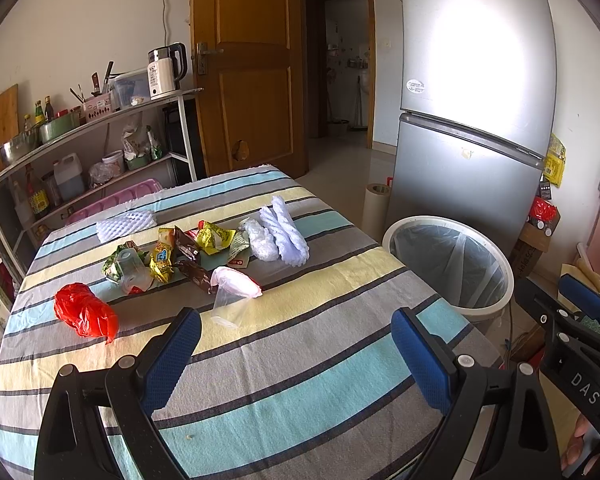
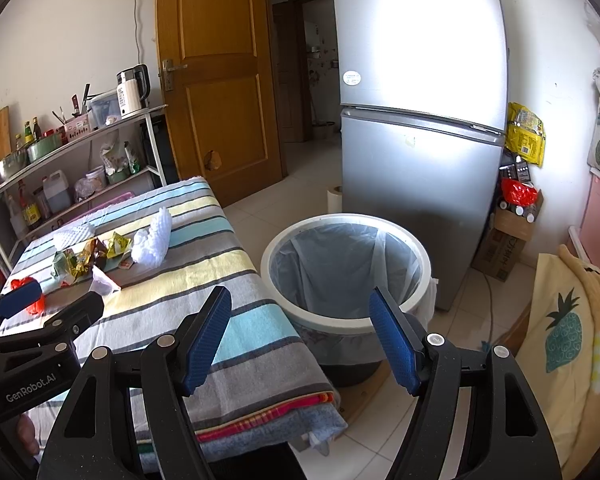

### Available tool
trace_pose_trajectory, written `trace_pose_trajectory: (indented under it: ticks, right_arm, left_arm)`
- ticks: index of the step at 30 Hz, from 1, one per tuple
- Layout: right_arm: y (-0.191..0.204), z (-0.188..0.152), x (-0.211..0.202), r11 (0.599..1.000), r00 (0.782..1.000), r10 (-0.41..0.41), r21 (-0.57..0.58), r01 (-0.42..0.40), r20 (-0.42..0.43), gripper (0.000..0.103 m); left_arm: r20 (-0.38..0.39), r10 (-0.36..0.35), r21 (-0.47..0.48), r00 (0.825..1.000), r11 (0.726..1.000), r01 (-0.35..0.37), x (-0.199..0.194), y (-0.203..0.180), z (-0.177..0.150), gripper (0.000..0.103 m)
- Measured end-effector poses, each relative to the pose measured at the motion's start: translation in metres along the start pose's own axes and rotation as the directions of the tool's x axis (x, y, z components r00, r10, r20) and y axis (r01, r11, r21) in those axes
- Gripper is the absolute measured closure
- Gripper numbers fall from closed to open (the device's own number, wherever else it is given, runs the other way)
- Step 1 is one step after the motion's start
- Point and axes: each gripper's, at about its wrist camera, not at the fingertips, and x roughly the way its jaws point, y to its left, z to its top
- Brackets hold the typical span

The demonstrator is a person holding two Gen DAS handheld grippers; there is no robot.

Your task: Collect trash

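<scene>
Hovering w/ jaws apart: left gripper (image 1: 296, 354) over table (image 1: 300, 380), right gripper (image 2: 300, 338) near bin (image 2: 346, 268).

Big silver fridge (image 2: 420, 128) caught a bright glare; wooden door (image 2: 216, 80) stood left of it, cluttered metal shelf (image 1: 96, 128) further left, pale tiled floor (image 2: 300, 168).

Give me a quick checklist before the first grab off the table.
1. Left tongs open and empty: ok.
2. Right tongs open and empty: ok.
3. Bin lined, mouth unobstructed, standing beside the table: ok.
4. Trash in view on the cloth, including the clear cup, red bag, wrappers and white foam nets: ok.
5. Nearest piece, the clear cup, lying free with bare cloth in front of it: ok.
6. Whether the cup or the wrappers hold any leftovers: cannot tell.
</scene>
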Motion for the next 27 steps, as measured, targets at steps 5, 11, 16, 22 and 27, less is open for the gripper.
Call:
trace_pose_trajectory:
  ticks: [5,11,16,22,27]
  right_arm:
    - [-0.0006,-0.0003,0.0001,1.0,1.0,0.002,0.001,-0.002,0.0,0.031]
    - [-0.0004,-0.0002,0.0001,1.0,1.0,0.001,0.001,-0.001,0.0,0.031]
    - [-0.0005,-0.0001,0.0002,1.0,1.0,0.001,0.001,-0.001,-0.001,0.031]
    - [0.0,-0.0008,0.0003,1.0,1.0,0.001,0.0,-0.001,-0.003,0.031]
    - [0.001,-0.0013,-0.0001,1.0,1.0,0.003,-0.002,-0.003,-0.002,0.031]
  left_arm:
    - [0.0,0.0,-0.001,1.0,1.0,0.0,-0.0005,0.0006,-0.0002,0.006]
    - [-0.001,0.002,-0.003,1.0,1.0,-0.002,-0.0005,0.0008,-0.0009,0.006]
    - [-0.002,0.002,-0.004,1.0,1.0,-0.002,-0.0007,0.0008,-0.0009,0.006]
    - [-0.003,0.002,-0.005,1.0,1.0,-0.002,-0.0012,0.0013,-0.0006,0.006]
    - [-0.002,0.004,-0.009,1.0,1.0,-0.004,-0.0022,0.0027,0.0001,0.006]
